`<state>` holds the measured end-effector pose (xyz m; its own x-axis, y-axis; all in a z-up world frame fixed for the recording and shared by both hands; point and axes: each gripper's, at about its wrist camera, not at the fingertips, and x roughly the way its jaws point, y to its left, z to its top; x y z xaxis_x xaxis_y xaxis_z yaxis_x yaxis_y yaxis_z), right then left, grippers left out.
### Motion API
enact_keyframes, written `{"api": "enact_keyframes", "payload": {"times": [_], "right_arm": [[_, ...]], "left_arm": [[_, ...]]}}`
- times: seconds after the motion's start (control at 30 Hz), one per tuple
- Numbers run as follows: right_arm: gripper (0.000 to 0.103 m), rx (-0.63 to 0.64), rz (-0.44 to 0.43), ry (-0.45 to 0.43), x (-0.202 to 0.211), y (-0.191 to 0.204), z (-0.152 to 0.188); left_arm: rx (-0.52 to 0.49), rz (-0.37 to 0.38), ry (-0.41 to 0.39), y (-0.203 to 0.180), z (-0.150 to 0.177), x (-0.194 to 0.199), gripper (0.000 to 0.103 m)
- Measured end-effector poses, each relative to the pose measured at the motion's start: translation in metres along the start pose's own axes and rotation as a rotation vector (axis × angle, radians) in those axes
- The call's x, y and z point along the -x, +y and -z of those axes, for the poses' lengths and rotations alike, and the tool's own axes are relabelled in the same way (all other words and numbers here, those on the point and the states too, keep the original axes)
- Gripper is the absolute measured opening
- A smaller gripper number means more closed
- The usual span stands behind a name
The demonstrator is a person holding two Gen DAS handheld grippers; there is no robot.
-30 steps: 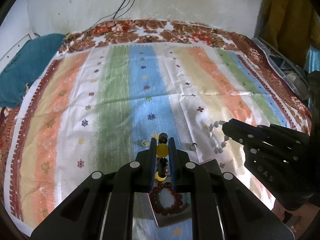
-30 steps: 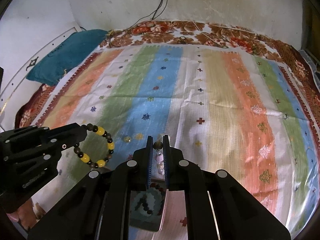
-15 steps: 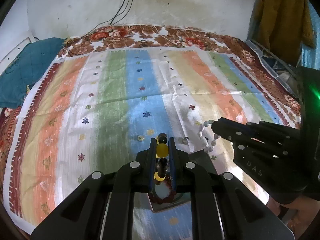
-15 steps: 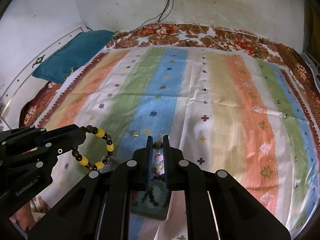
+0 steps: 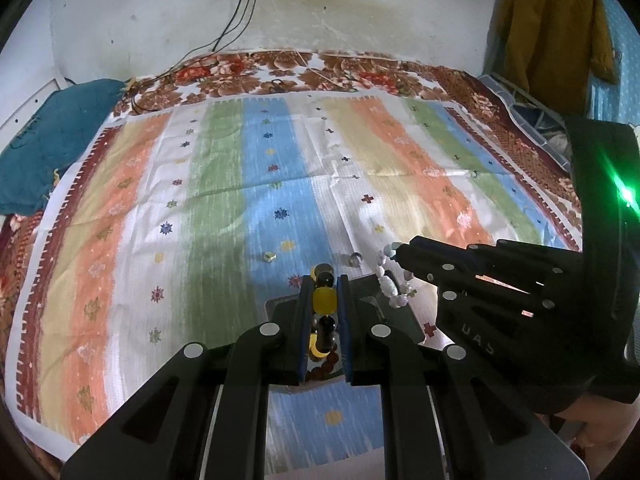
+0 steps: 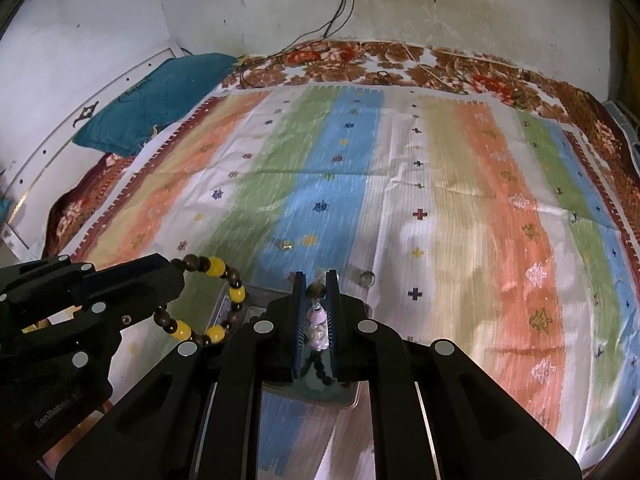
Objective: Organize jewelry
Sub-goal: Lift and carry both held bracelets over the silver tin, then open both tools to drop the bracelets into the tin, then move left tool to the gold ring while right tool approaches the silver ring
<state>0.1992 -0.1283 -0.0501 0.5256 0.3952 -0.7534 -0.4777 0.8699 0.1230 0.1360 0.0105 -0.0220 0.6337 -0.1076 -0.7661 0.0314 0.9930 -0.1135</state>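
Note:
My left gripper [image 5: 324,280] is shut on a yellow-and-dark bead bracelet [image 5: 323,300], which also shows hanging from it in the right wrist view [image 6: 224,300]. My right gripper [image 6: 317,276] is shut on a pale white-and-pink bead bracelet [image 6: 316,320], which also shows in the left wrist view [image 5: 390,280]. Both hover just above a shiny metal tray [image 5: 404,320] lying on the striped cloth. A red-brown bead bracelet [image 5: 326,362] lies in the tray under my left gripper. A dark bead bracelet [image 6: 320,370] shows under my right gripper.
Two small loose pieces lie on the cloth beyond the tray: one on the blue stripe [image 5: 269,256] and a clear bead [image 5: 355,257]. A teal pillow [image 5: 48,148] lies at far left. Cables [image 5: 240,20] hang on the wall. Clothes [image 5: 556,28] hang at far right.
Both grippers have moved back and a little up with their bracelets, so more wall shows. The right gripper has drawn nearer to the left one above the tray.

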Motion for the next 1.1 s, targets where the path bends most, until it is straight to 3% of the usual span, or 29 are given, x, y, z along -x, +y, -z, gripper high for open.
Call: {"api": "enact_keyframes", "payload": {"times": [0.5, 0.57, 0.6, 0.7, 0.87, 1.0, 1.1], "right_arm": [[0.011, -0.005, -0.009, 0.015, 0.001, 0.001, 0.007], [0.011, -0.024, -0.008, 0.034, -0.003, -0.003, 0.007], [0.012, -0.033, -0.007, 0.048, -0.005, -0.006, 0.008], [0.030, -0.046, -0.006, 0.054, -0.005, -0.009, 0.008], [0.036, -0.049, 0.000, 0.059, -0.008, -0.011, 0.006], [0.047, -0.050, 0.012, 0.069, -0.013, -0.012, 0.004], [0.051, -0.051, 0.021, 0.081, -0.018, -0.014, 0.002]], "left_arm": [[0.016, 0.003, 0.010, 0.001, 0.006, 0.000, 0.012], [0.045, -0.006, 0.025, 0.006, 0.006, -0.003, 0.021], [0.050, -0.010, 0.027, 0.008, 0.006, -0.004, 0.022], [0.075, -0.023, 0.020, 0.016, 0.005, -0.004, 0.024], [0.099, -0.044, 0.027, 0.025, 0.003, -0.008, 0.025], [0.111, -0.065, 0.043, 0.031, 0.000, -0.016, 0.036], [0.116, -0.079, 0.056, 0.036, -0.003, -0.022, 0.037]]}}
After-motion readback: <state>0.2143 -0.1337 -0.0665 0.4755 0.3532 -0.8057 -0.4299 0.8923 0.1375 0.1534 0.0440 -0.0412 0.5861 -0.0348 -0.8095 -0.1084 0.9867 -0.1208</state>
